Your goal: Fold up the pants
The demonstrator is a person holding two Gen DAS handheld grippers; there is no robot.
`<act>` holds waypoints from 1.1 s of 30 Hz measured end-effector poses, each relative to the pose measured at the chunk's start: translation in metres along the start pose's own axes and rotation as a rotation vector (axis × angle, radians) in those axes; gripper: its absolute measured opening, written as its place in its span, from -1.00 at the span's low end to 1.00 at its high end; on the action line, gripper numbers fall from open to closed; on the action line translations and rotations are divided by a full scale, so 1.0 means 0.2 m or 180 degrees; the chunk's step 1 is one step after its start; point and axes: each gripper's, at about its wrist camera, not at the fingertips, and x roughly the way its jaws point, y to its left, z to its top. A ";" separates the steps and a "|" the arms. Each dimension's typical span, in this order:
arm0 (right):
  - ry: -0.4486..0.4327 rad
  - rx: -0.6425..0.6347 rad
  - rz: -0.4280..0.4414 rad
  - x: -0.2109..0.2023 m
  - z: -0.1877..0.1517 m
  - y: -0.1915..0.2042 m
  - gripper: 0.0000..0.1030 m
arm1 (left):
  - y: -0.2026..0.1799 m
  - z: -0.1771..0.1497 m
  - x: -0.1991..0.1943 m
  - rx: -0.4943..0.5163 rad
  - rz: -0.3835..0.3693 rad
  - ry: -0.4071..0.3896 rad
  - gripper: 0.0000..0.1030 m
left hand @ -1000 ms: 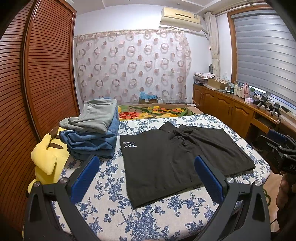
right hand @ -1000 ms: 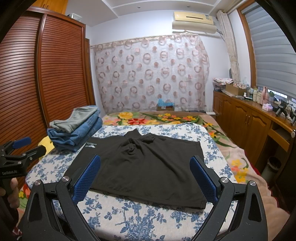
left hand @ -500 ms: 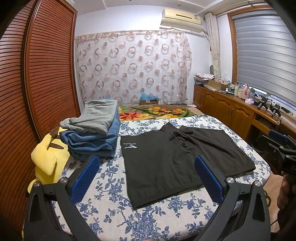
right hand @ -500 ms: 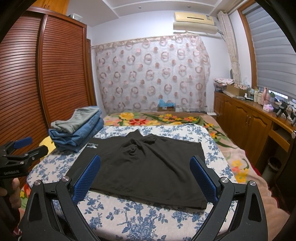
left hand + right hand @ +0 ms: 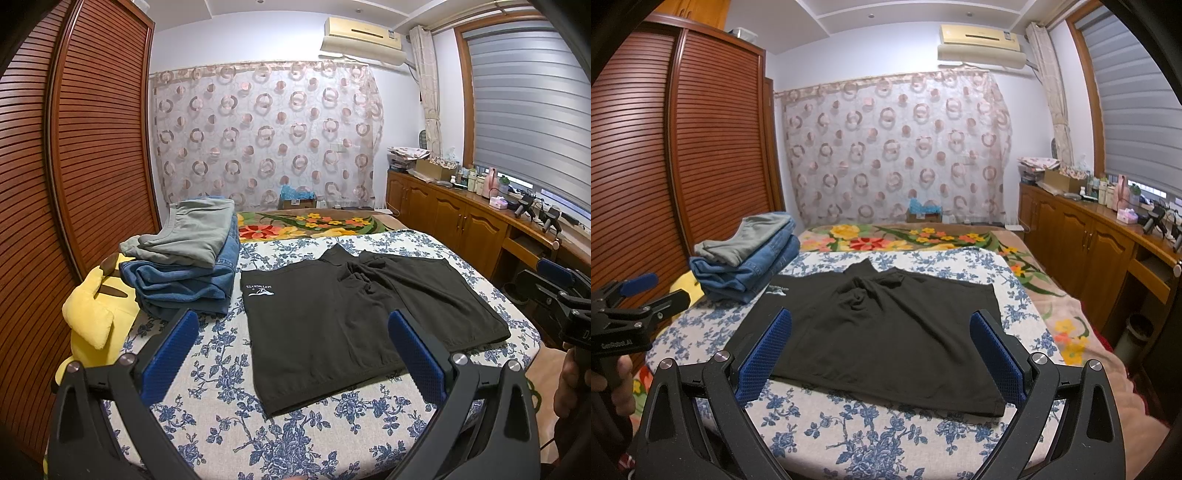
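Pants black, spread flat on the bed, on the blue-flower sheet; small white logo at the corner nearest the clothes stack. Cloth bunched in a small ridge at the far middle edge, rest lies smooth. In the right wrist view the pants fill the middle of the bed, near hem running across close to the front edge.

Left tool jaws wide apart, nothing between them, held above the front edge of the bed, not touching the pants. One blue pad sits over the sheet left of the pants, the other over the pants' near right part. Right tool also wide, empty, hovering at the front of the pants, both pads framing the cloth, no contact visible. Each tool shows at the edge of the other's view: right tool right of the pants, left tool left of them.

Clothes stack left of the pants: grey garment on folded blue jeans, just beside the pants' logo corner. Yellow plush toy left of the stack, at the bed's edge. Flowered blanket beyond the pants. Wooden cabinets right of the bed, small bottles on top. Louvered wardrobe left of the stack.
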 end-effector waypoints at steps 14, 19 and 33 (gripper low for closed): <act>-0.0006 -0.0001 0.0002 0.00 0.00 0.00 0.92 | 0.00 0.00 0.00 -0.0001 0.0002 -0.0006 1.00; -0.0005 -0.0001 0.0000 0.00 0.00 0.00 0.92 | 0.00 0.00 0.00 0.0000 0.0002 -0.0007 1.00; -0.0001 -0.0002 -0.0001 0.00 -0.02 -0.01 0.92 | 0.00 0.00 0.00 -0.0005 0.0002 0.0008 1.00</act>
